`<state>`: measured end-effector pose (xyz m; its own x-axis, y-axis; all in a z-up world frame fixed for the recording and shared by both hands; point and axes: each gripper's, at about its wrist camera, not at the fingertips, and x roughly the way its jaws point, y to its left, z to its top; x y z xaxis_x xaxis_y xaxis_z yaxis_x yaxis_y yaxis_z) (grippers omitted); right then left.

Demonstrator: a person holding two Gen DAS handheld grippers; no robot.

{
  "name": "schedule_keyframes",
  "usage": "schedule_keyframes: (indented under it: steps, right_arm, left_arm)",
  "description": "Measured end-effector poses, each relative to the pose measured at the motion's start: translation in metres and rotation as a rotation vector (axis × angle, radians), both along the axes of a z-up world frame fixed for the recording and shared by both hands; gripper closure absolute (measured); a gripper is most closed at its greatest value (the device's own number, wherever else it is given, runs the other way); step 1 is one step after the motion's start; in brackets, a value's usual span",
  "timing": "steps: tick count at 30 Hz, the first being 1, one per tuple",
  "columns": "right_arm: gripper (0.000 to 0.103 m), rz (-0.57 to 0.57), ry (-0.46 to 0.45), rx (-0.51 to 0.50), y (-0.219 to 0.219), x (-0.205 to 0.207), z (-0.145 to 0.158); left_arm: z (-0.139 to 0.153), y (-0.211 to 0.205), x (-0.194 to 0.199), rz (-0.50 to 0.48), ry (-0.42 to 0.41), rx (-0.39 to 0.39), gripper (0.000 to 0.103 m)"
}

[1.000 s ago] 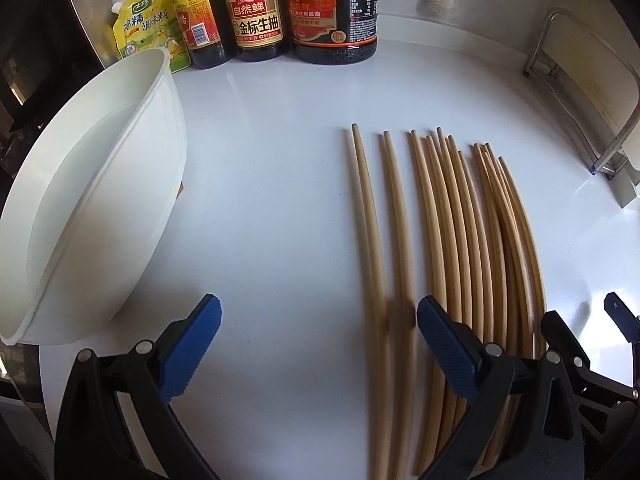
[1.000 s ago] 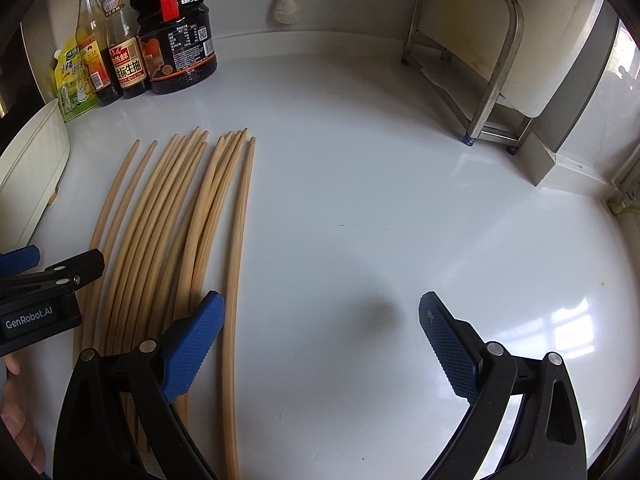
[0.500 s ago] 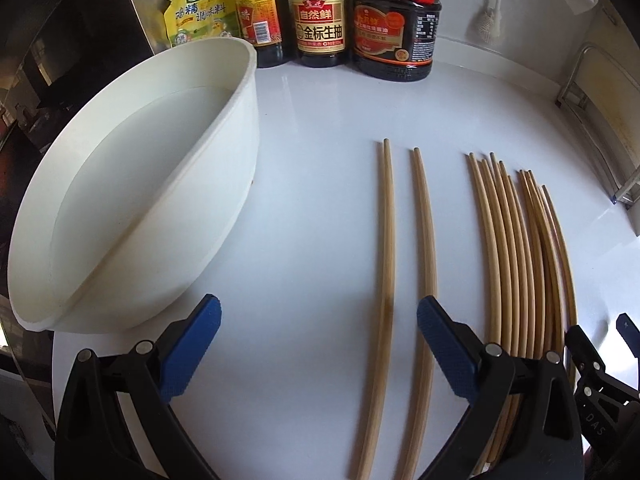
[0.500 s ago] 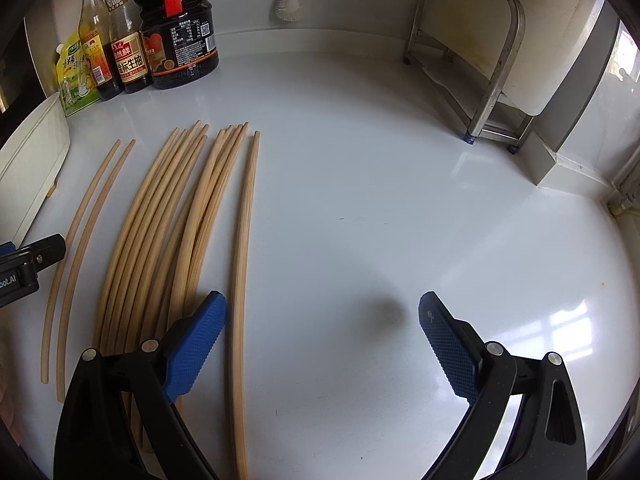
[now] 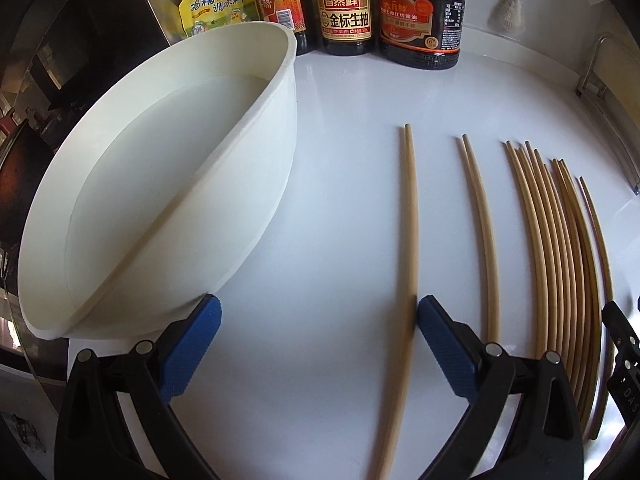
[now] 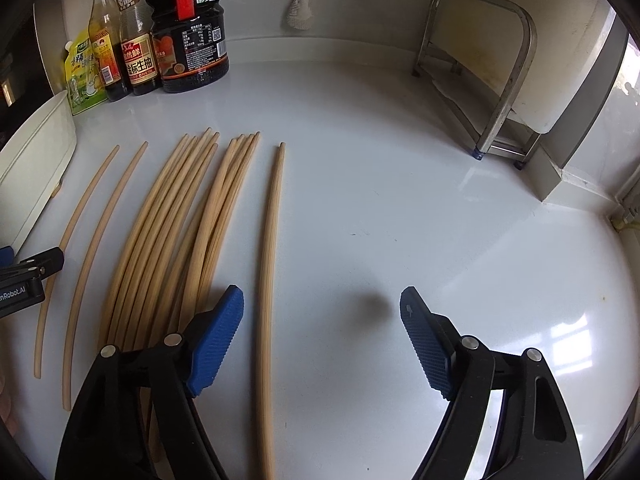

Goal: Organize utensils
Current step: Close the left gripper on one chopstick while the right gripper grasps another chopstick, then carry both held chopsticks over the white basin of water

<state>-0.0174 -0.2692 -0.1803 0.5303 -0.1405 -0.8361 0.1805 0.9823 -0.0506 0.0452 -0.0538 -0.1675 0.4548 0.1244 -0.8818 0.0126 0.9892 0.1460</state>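
Note:
Wooden chopsticks lie lengthwise on the white counter (image 6: 400, 160). My left gripper (image 5: 318, 320) is open low over the counter. One lone chopstick (image 5: 410, 220) runs between its fingers, right beside the inner face of the right pad. A second lone chopstick (image 5: 486, 240) lies just right of that pad, and the main bundle (image 5: 560, 260) is further right. My right gripper (image 6: 320, 316) is open with its jaws closing. A single chopstick (image 6: 270, 240) lies between its fingers near the left pad, with no pad pressing on it. The bundle (image 6: 180, 220) lies left of that pad.
A large white bowl (image 5: 120, 260) stands at the left, close to my left gripper's left finger. Sauce bottles (image 5: 420, 12) and a yellow seasoning pouch (image 5: 212, 4) line the back wall. A metal rack (image 6: 492, 80) stands at the back right, and a brush (image 6: 298, 4) hangs on the wall.
The leftmost chopstick has slid left, away from its neighbour, as the left gripper shifted left. The rightmost chopstick has parted from the bundle and lies inside the right jaws, which have narrowed.

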Motion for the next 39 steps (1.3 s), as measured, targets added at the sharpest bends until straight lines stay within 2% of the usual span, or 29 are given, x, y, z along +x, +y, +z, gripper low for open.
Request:
schedule_keyframes:
  steps: [5, 7, 9, 10, 11, 12, 14, 15, 21, 25, 32, 39]
  right_arm:
    - [0.036, 0.027, -0.007, 0.000, 0.004, 0.001, 0.001]
    - [0.042, 0.045, -0.005, -0.001, 0.008, 0.001, 0.002]
    - [0.053, 0.070, -0.001, 0.008, 0.011, 0.002, 0.004]
    - [0.062, 0.083, 0.002, 0.018, 0.013, 0.003, 0.004]
    - [0.071, 0.093, 0.006, 0.028, 0.015, 0.004, 0.004]
    - [0.076, 0.104, 0.010, 0.035, 0.017, 0.004, 0.005]
    - [0.096, 0.118, 0.020, 0.025, 0.021, 0.006, 0.005]
    - [0.097, 0.120, 0.024, 0.015, 0.023, 0.006, 0.006]
    - [0.097, 0.100, 0.035, 0.073, 0.014, 0.005, 0.007]
    - [0.097, 0.073, 0.021, 0.143, 0.008, 0.001, 0.018]
    - [0.097, 0.059, -0.018, 0.180, 0.024, 0.004, 0.059]
    - [0.097, 0.124, -0.069, 0.223, 0.080, 0.032, 0.105]
  left_arm:
    - [-0.001, -0.002, 0.003, -0.011, -0.010, -0.014, 0.007]
    - [0.001, -0.008, 0.001, -0.044, -0.026, -0.015, 0.021]
    - [0.004, -0.017, 0.000, -0.082, -0.028, -0.019, 0.046]
    - [0.005, -0.021, -0.001, -0.099, -0.025, -0.026, 0.052]
    - [0.005, -0.025, -0.001, -0.116, -0.019, -0.039, 0.066]
    - [0.005, -0.028, -0.001, -0.130, -0.013, -0.047, 0.078]
    - [0.005, -0.033, -0.002, -0.152, -0.003, -0.052, 0.092]
    - [0.005, -0.035, -0.003, -0.161, 0.001, -0.053, 0.096]
    - [0.006, -0.037, -0.003, -0.182, 0.037, -0.078, 0.096]
    - [0.015, -0.039, -0.008, -0.192, 0.036, -0.081, 0.096]
    - [0.058, -0.033, -0.010, -0.252, 0.011, -0.122, 0.096]
    - [0.109, 0.016, 0.008, -0.246, -0.062, -0.138, 0.096]
